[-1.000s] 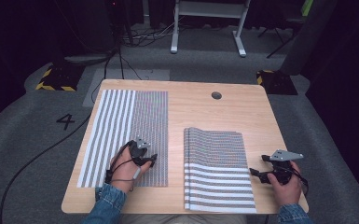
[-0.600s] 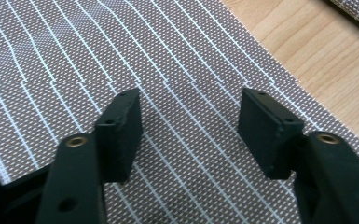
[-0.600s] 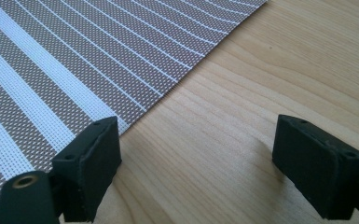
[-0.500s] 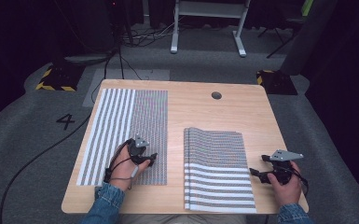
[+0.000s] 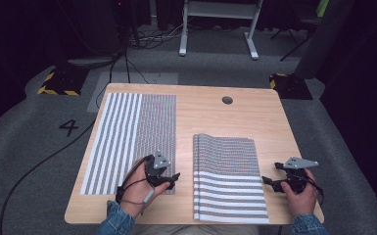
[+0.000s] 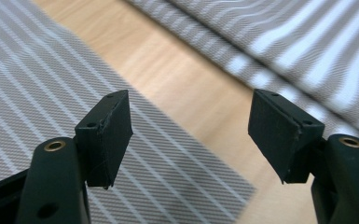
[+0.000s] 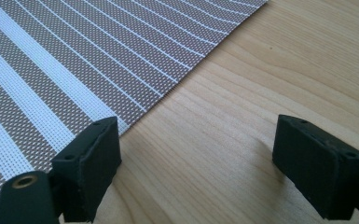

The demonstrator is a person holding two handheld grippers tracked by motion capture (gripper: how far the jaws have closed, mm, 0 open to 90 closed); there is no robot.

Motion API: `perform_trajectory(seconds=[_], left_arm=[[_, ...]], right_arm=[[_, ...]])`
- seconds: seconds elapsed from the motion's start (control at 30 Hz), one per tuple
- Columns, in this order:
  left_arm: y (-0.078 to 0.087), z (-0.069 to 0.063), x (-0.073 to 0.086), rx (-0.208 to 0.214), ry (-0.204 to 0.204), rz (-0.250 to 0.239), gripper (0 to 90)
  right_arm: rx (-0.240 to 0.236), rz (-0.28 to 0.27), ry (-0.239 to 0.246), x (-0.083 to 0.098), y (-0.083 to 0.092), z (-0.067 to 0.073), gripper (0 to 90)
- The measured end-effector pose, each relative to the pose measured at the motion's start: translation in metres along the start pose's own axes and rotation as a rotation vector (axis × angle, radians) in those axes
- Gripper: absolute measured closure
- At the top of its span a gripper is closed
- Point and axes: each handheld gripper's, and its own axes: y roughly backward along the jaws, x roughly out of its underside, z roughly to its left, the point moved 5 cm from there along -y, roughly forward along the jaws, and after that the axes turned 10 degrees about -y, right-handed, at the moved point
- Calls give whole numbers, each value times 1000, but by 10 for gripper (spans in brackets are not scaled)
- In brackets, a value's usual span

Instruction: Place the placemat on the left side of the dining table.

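Observation:
A striped woven placemat (image 5: 127, 137) lies flat on the left half of the wooden table (image 5: 215, 117). A stack of like placemats (image 5: 227, 181) lies on the right half. My left gripper (image 5: 174, 177) hovers over the flat mat's near right corner, pointing toward the stack. In the left gripper view its jaws (image 6: 191, 135) stand open and have just been opening, with nothing between them; the mat (image 6: 37, 93) lies below and the stack (image 6: 307, 46) beyond. My right gripper (image 5: 269, 182) rests open beside the stack's right edge, over bare wood (image 7: 242, 93), with the stack (image 7: 74, 60) to its left.
A strip of bare wood (image 5: 183, 161) separates the mat from the stack. A round cable hole (image 5: 227, 100) sits near the table's far edge. Beyond the table are grey floor, cables and a white frame's legs (image 5: 215, 29).
My left gripper has moved right along the mat's near edge toward the gap and risen a little, its jaws wider apart. The right gripper and both mats have stayed put.

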Motion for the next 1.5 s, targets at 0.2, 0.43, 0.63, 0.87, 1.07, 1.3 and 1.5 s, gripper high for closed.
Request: perform_trajectory(seconds=[0.2, 0.43, 0.63, 0.87, 1.07, 1.3, 1.5], left_arm=[[2, -27, 4, 56, -35, -24, 308], [3, -52, 17, 99, -77, -62, 309], [-2, -63, 27, 69, -70, -104, 316], [-12, -65, 36, 50, -79, -90, 312], [-18, -69, 40, 54, -60, -13, 305], [-23, -72, 38, 57, -27, -29, 215], [-24, -73, 38, 44, -20, -25, 202]], right_arm=[[0, 1, 3, 0, 0, 0, 153], [1, 0, 3, 0, 0, 0, 153], [1, 0, 3, 0, 0, 0, 153], [0, 0, 4, 0, 0, 0, 153], [-2, -2, 6, 0, 0, -1, 153], [-1, -2, 6, 0, 0, -1, 153], [-1, -1, 6, 0, 0, -1, 153]])
